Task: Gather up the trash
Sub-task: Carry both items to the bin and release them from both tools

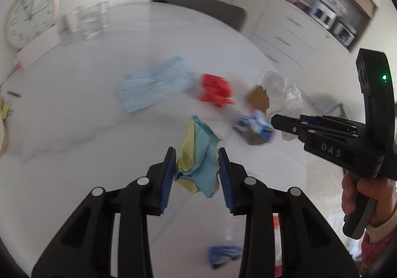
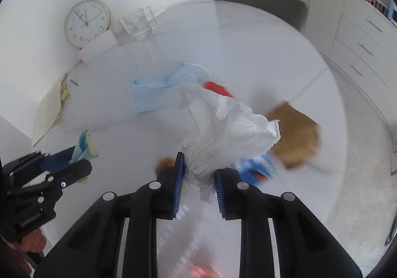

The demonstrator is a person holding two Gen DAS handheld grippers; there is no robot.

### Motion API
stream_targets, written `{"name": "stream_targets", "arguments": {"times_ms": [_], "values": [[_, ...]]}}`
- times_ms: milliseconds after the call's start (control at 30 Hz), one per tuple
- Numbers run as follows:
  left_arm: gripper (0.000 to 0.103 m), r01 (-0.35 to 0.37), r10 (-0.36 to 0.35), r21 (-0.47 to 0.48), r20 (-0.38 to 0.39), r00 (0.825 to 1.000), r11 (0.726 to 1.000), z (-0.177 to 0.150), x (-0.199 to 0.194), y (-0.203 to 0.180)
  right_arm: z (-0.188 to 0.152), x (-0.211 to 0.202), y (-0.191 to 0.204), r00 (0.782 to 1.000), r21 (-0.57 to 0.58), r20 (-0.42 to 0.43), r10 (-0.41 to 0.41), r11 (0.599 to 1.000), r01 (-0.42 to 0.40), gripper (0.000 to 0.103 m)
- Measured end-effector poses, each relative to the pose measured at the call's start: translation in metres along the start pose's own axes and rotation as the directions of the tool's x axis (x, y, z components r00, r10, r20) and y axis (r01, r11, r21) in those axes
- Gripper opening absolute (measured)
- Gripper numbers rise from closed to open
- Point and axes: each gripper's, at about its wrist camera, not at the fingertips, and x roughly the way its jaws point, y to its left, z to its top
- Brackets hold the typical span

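Observation:
My left gripper [image 1: 197, 153] is shut on a crumpled yellow and light-blue paper [image 1: 198, 156] and holds it above the white table [image 1: 74, 129]. My right gripper [image 2: 199, 166] is shut on a crumpled white tissue [image 2: 228, 126], also lifted; it shows from the side in the left wrist view [image 1: 275, 120]. On the table lie a blue face mask [image 1: 153, 86], a red crumpled scrap [image 1: 215, 90], a brown paper piece [image 2: 295, 139] and a blue-white wrapper [image 1: 255, 126]. Another blue scrap [image 1: 223, 253] lies below the left gripper.
A round clock [image 1: 29, 17], a white box [image 1: 37, 49] and a clear glass [image 1: 94, 19] stand at the table's far left. A chair [image 1: 211, 8] is behind the table. Drawers and shelves [image 1: 297, 29] are to the right. Papers [image 2: 47, 111] lie at the left edge.

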Motion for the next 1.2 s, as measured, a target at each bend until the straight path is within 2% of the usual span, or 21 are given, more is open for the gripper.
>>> {"name": "stream_targets", "arguments": {"times_ms": [133, 200, 267, 400, 467, 567, 633, 767, 833, 933, 1100, 1200], "values": [[0.034, 0.109, -0.105, 0.136, -0.036, 0.994, 0.985, -0.012, 0.002, -0.079, -0.059, -0.047, -0.057, 0.997, 0.096, -0.01, -0.075, 0.992, 0.076, 0.026], [0.034, 0.17, -0.158, 0.205, -0.072, 0.985, 0.964, -0.022, 0.007, -0.119, -0.091, -0.067, -0.087, 0.992, 0.152, -0.024, -0.121, 0.981, 0.123, 0.026], [0.034, 0.23, -0.204, 0.281, -0.12, 0.972, 0.932, -0.036, 0.015, -0.164, -0.122, -0.083, -0.114, 0.985, 0.202, -0.041, -0.167, 0.964, 0.172, 0.026], [0.035, 0.363, -0.282, 0.366, -0.257, 0.924, 0.857, -0.066, 0.042, -0.24, -0.175, -0.11, -0.155, 0.973, 0.301, -0.08, -0.217, 0.925, 0.231, 0.026], [0.035, 0.44, -0.316, 0.383, -0.346, 0.883, 0.812, -0.085, 0.064, -0.281, -0.202, -0.123, -0.175, 0.969, 0.352, -0.091, -0.229, 0.903, 0.247, 0.026], [0.035, 0.494, -0.309, 0.401, -0.443, 0.842, 0.771, -0.106, 0.093, -0.323, -0.232, -0.135, -0.197, 0.965, 0.389, -0.104, -0.239, 0.884, 0.261, 0.026], [0.035, 0.501, -0.282, 0.415, -0.483, 0.829, 0.76, -0.118, 0.106, -0.344, -0.246, -0.141, -0.208, 0.964, 0.408, -0.11, -0.242, 0.873, 0.266, 0.026], [0.039, 0.492, -0.242, 0.426, -0.517, 0.821, 0.759, -0.134, 0.126, -0.37, -0.264, -0.147, -0.229, 0.963, 0.439, -0.117, -0.242, 0.857, 0.268, 0.026], [0.048, 0.481, -0.225, 0.423, -0.525, 0.821, 0.768, -0.14, 0.131, -0.375, -0.268, -0.145, -0.233, 0.964, 0.445, -0.123, -0.237, 0.855, 0.267, 0.026], [0.056, 0.459, -0.204, 0.435, -0.516, 0.832, 0.775, -0.14, 0.136, -0.375, -0.272, -0.141, -0.241, 0.966, 0.453, -0.13, -0.224, 0.853, 0.259, 0.026], [0.06, 0.429, -0.187, 0.419, -0.506, 0.842, 0.801, -0.134, 0.128, -0.371, -0.276, -0.129, -0.244, 0.971, 0.44, -0.137, -0.196, 0.866, 0.237, 0.026], [0.068, 0.394, -0.188, 0.406, -0.46, 0.867, 0.824, -0.127, 0.113, -0.365, -0.279, -0.116, -0.243, 0.972, 0.42, -0.158, -0.175, 0.879, 0.227, 0.03]]}}
